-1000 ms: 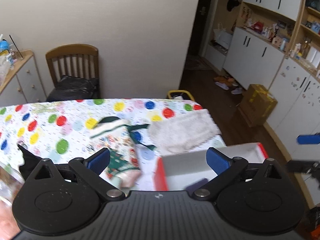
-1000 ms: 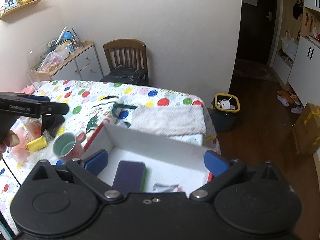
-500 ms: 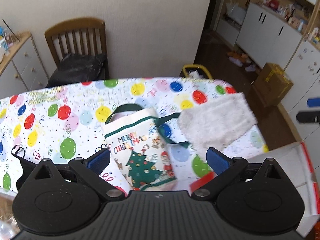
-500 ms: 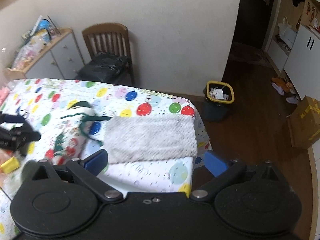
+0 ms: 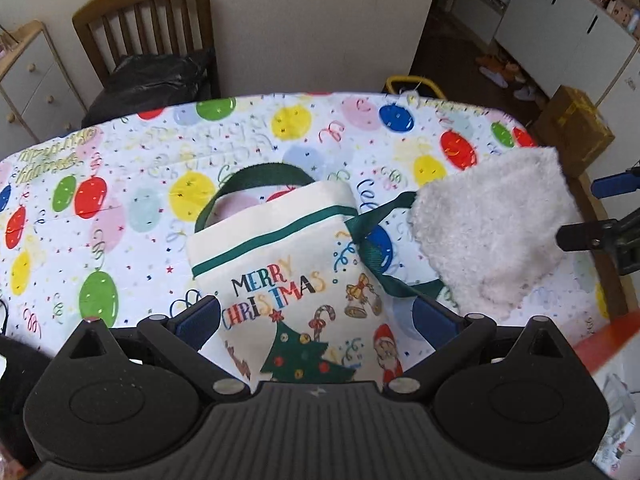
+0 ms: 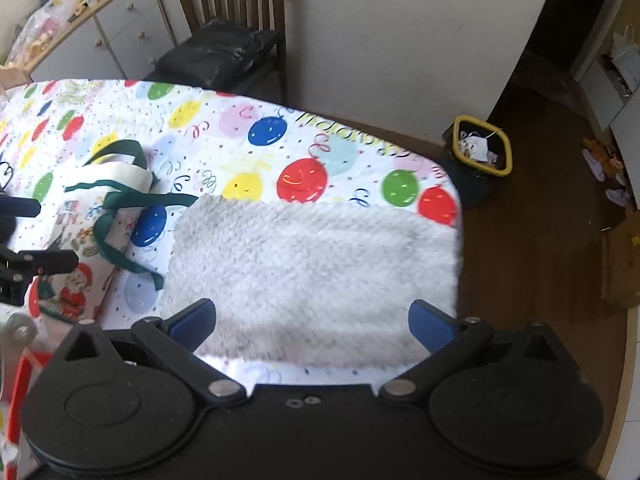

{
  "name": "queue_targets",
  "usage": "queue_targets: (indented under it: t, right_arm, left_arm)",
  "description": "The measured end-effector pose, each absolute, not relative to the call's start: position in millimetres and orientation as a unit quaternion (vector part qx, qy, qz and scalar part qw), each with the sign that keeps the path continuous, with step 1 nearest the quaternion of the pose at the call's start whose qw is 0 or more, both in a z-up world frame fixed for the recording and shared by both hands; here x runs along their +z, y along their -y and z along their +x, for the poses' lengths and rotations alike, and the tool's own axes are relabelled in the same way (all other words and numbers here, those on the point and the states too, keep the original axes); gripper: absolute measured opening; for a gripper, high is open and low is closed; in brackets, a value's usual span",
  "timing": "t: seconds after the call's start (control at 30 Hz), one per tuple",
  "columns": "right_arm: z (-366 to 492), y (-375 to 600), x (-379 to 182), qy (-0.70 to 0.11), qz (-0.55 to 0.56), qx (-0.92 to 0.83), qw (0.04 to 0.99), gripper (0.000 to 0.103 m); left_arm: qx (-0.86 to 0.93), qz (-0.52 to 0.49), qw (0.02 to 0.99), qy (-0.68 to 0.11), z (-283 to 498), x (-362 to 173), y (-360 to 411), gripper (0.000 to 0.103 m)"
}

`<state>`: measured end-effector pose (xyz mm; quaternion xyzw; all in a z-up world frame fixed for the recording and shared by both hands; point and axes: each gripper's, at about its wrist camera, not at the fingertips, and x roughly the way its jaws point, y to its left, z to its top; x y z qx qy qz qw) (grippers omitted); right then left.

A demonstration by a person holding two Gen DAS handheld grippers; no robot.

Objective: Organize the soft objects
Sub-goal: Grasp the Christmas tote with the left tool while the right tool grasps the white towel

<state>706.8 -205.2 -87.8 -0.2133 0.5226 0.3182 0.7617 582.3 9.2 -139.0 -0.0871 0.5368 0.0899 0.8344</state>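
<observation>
A cream Christmas tote bag (image 5: pixel 292 280) with green handles lies flat on the balloon-print tablecloth (image 5: pixel 132 184). My left gripper (image 5: pixel 318 316) hangs open right over the bag's lower half. Beside the bag lies a fluffy white towel (image 6: pixel 316 276), also in the left wrist view as the towel (image 5: pixel 492 236). My right gripper (image 6: pixel 312 320) is open above the towel's near edge, nothing between its fingers. In the right wrist view the tote bag (image 6: pixel 100 220) sits at the left, and the other gripper's fingers (image 6: pixel 44 262) reach in over it.
A red-and-white box's edge (image 5: pixel 604 344) shows at lower right. The table's right edge (image 6: pixel 458 240) drops to wood floor. A wooden chair (image 6: pixel 236 20) with a black bag, a white cabinet (image 6: pixel 100 36) and a yellow-rimmed bin (image 6: pixel 480 152) stand beyond.
Both grippers have moved forward away from the box: the left now hangs over the Christmas bag, the right over the towel. Both stayed open. Bag and towel have not moved.
</observation>
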Motion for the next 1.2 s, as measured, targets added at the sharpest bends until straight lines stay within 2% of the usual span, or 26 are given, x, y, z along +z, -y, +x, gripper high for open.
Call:
queue_targets:
  t: [0.23,0.43,0.57,0.7,0.87,0.93,0.97,1.0,1.03,1.07,1.1,1.13,1.2]
  right_arm:
    - [719.5,180.7,-125.0,-0.551,-0.220,0.303,0.746,0.103]
    - [727.3,172.4,-133.7,-0.561,-0.231,0.298,0.737,0.101]
    - [728.7,169.6,-147.1,-0.575,-0.233,0.292,0.728,0.094]
    - [727.0,167.3,-146.9,-0.571,-0.242,0.290,0.729,0.088]
    - [724.0,168.6,-144.3,-0.565,-0.244,0.294,0.731,0.082]
    - [722.6,169.6,-142.3,-0.560,-0.243,0.297,0.734,0.072]
    - [721.8,170.2,-140.9,-0.558,-0.243,0.298,0.736,0.068]
    - [721.4,170.9,-139.1,-0.556,-0.242,0.299,0.737,0.058]
    - [720.9,172.7,-137.1,-0.554,-0.240,0.299,0.739,0.043]
    - [721.8,174.5,-135.1,-0.553,-0.237,0.296,0.742,0.034]
    - [723.3,176.9,-133.6,-0.554,-0.233,0.291,0.745,0.018]
    - [723.6,179.6,-132.6,-0.554,-0.229,0.287,0.747,0.008]
    - [722.8,185.1,-129.5,-0.551,-0.221,0.285,0.752,0.006]
  left_arm:
    - [0.095,-0.078,0.816,-0.565,596.6,-162.4,-12.8,0.103]
    - [0.099,-0.062,0.810,-0.575,602.6,-169.9,-8.6,0.102]
    - [0.103,-0.051,0.810,-0.575,603.2,-171.0,-5.4,0.101]
    - [0.110,-0.045,0.810,-0.574,603.0,-170.1,-3.7,0.093]
    - [0.112,-0.051,0.815,-0.567,599.3,-164.9,-4.5,0.071]
    - [0.113,-0.055,0.816,-0.563,596.4,-162.0,-6.7,0.059]
    - [0.114,-0.057,0.817,-0.562,595.2,-160.9,-7.7,0.056]
    - [0.116,-0.060,0.818,-0.561,593.5,-159.4,-9.3,0.047]
    - [0.115,-0.066,0.818,-0.559,591.8,-157.7,-11.1,0.034]
    - [0.110,-0.075,0.819,-0.558,590.8,-156.3,-12.9,0.030]
    - [0.109,-0.083,0.820,-0.556,589.4,-154.0,-14.1,0.028]
    - [0.112,-0.084,0.821,-0.553,588.1,-151.5,-13.8,0.022]
    - [0.117,-0.076,0.825,-0.548,585.8,-146.5,-12.2,0.018]
